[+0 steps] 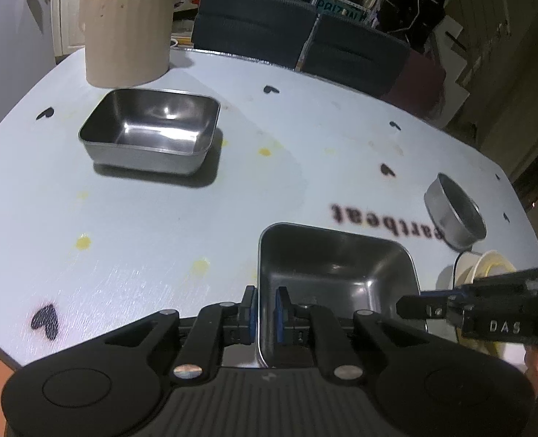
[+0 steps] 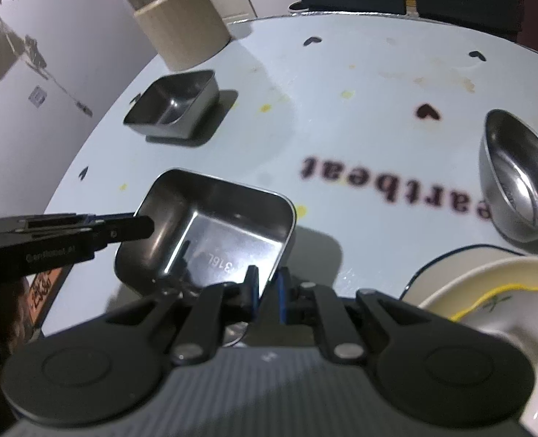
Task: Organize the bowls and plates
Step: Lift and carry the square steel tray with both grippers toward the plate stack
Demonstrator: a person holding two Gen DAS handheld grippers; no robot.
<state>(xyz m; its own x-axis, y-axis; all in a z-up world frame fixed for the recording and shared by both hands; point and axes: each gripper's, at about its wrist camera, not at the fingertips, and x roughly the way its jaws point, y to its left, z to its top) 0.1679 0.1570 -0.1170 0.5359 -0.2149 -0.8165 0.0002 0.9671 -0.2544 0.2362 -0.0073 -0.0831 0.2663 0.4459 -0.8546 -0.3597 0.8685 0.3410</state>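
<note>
Both grippers, left (image 1: 266,311) and right (image 2: 267,286), pinch opposite walls of the steel tray (image 2: 210,229), sharing its weight for stacking.

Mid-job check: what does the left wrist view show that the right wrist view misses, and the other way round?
Only the left wrist view: the left claw shut on the near steel tray's side wall. Only the right wrist view: the right claw pinching that tray's other wall, and the "316L" stamp inside. Both: the far steel tray, round steel bowl, beige container and white plates.
</note>
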